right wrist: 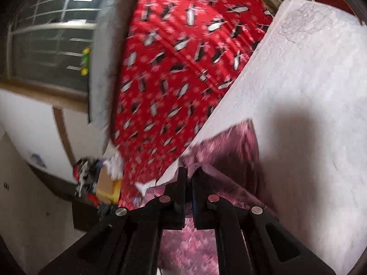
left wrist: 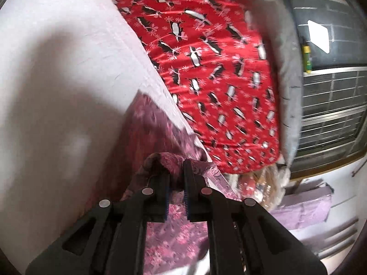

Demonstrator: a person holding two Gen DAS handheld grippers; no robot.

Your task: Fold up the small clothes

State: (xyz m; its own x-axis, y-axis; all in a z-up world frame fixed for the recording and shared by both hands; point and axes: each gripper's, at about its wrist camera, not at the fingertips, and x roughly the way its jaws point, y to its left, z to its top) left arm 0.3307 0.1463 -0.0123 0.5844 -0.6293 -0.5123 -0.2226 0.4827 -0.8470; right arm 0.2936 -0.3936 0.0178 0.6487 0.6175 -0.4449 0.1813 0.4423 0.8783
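Both tongs are clenched on the same pink floral garment (left wrist: 146, 137): the left tongs (left wrist: 176, 171) pinch a bunched edge of it, and the right tongs (right wrist: 189, 178) pinch another part of that edge, seen in the right wrist view as the cloth (right wrist: 229, 151). From each grip the garment runs forward and away, its far part lying on the white bed (left wrist: 57, 57), close to the bed's edge where the red penguin blanket (left wrist: 206, 68) begins. Another stretch of it shows beneath each pair of tongs. So the held edge is the near one, and the free end lies ahead of both hands; neither hand looks clearly nearer to it. The long axis seems to run from the tongs out across the bed, though motion blur makes its exact outline hard to read. The likely next move is to carry the held edge forward over the resting part.
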